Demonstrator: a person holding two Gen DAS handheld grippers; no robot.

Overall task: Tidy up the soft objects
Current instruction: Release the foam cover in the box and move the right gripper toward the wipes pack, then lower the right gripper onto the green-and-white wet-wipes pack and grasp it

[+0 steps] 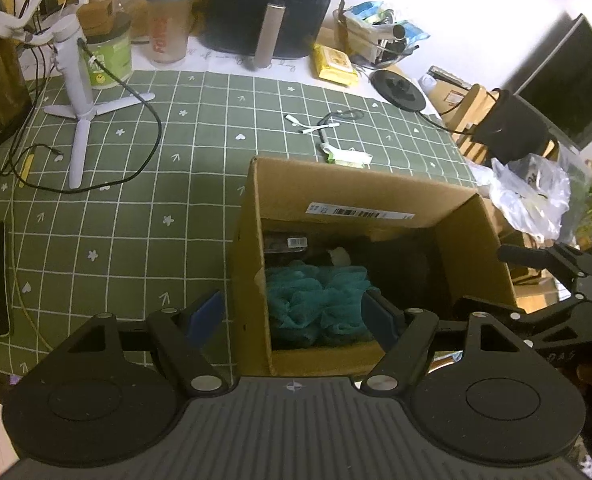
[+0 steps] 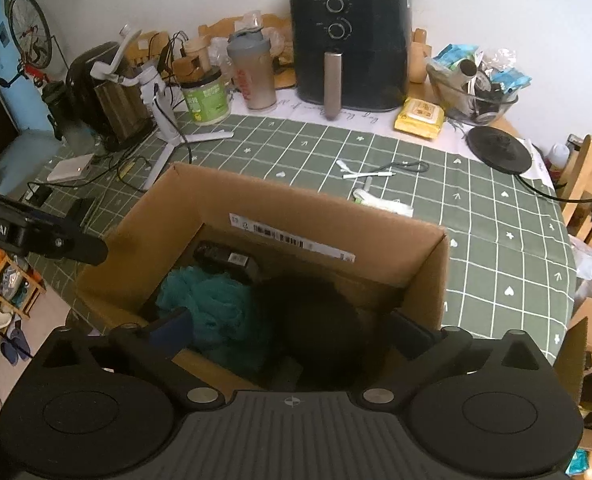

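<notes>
Two hand-held grippers hang over the cardboard box [image 2: 296, 216] at lower centre. Right hand-held gripper [image 2: 292, 332]: jaws spread wide, nothing pinched. Left hand-held gripper [image 1: 292, 316]: jaws apart, empty. Withdraw straight up, clear of the walls. Inside lie the teal mesh puff [image 2: 212, 304], left, and a dark soft bundle [image 2: 311, 320]; both rounded, no evident long axis. Beyond, the worktop [image 2: 475, 208].
</notes>
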